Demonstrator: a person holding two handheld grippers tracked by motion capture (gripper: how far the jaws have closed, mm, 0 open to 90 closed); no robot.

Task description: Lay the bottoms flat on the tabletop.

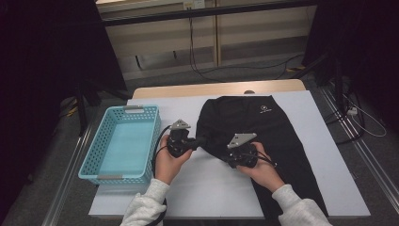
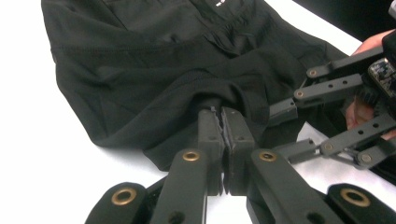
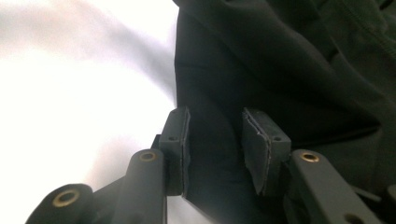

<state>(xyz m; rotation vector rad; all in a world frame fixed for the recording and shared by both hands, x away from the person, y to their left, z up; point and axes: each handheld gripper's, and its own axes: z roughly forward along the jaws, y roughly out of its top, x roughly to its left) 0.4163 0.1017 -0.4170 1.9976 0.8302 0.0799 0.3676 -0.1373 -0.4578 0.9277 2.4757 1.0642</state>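
as it lies, black trousers (image 1: 263, 127) lengthwise, waistband far.

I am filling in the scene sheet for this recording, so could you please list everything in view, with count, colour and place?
Garment: one, black with a small white logo, spread over the middle and right of the table.
Basket: one, light blue with latticed walls, at the table's left edge.
Table: one, white sheet over a wooden top, centre of the high view.
Cables: several, dark, on the floor beyond the table.
Left gripper: one, black, shut on a fold at the garment's left edge.
Right gripper: one, black, jaws apart with garment cloth between them, pads not pressing.
Left hand: one, light sleeve, beside the basket.
Right hand: one, light sleeve, over the garment's lower part.
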